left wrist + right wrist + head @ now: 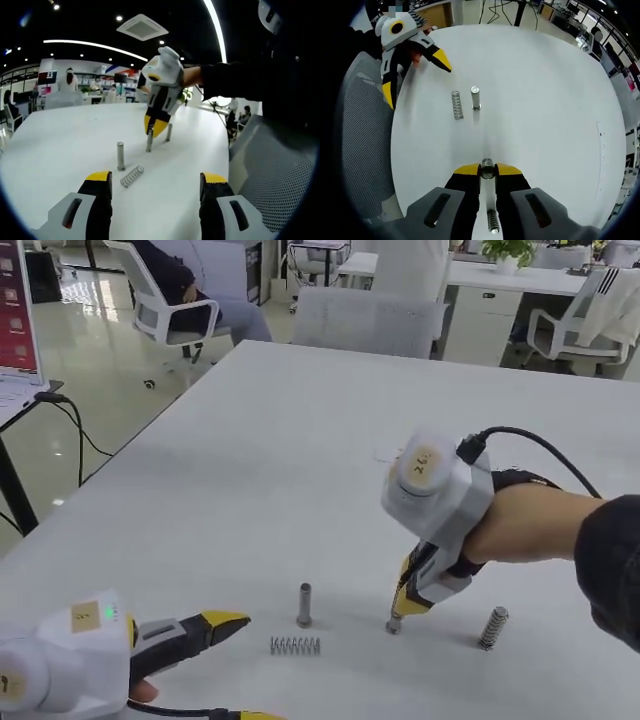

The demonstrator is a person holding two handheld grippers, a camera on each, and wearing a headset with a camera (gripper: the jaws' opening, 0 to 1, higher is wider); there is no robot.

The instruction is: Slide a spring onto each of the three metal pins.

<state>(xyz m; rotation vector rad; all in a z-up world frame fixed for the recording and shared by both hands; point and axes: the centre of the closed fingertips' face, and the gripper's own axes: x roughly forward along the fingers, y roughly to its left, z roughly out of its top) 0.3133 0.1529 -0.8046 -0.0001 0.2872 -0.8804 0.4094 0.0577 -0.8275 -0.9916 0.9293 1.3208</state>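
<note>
Three metal pins stand in a row on the white table point(300, 470). The left pin point(304, 604) is bare, and a loose spring point(295, 645) lies flat just in front of it. The right pin point(492, 628) wears a spring. My right gripper point(398, 616) points down at the middle pin point(394, 624), shut on a spring point(487, 170) at the pin's top. My left gripper point(156, 177) is open and holds nothing, a short way from the loose spring point(132, 176) and the bare pin point(120, 156).
A grey mesh chair back point(280, 175) stands at the table's near edge beside my left gripper. Office chairs point(165, 300) and desks stand beyond the far edge, where a person sits. A black cable point(80, 430) hangs off a stand at the left.
</note>
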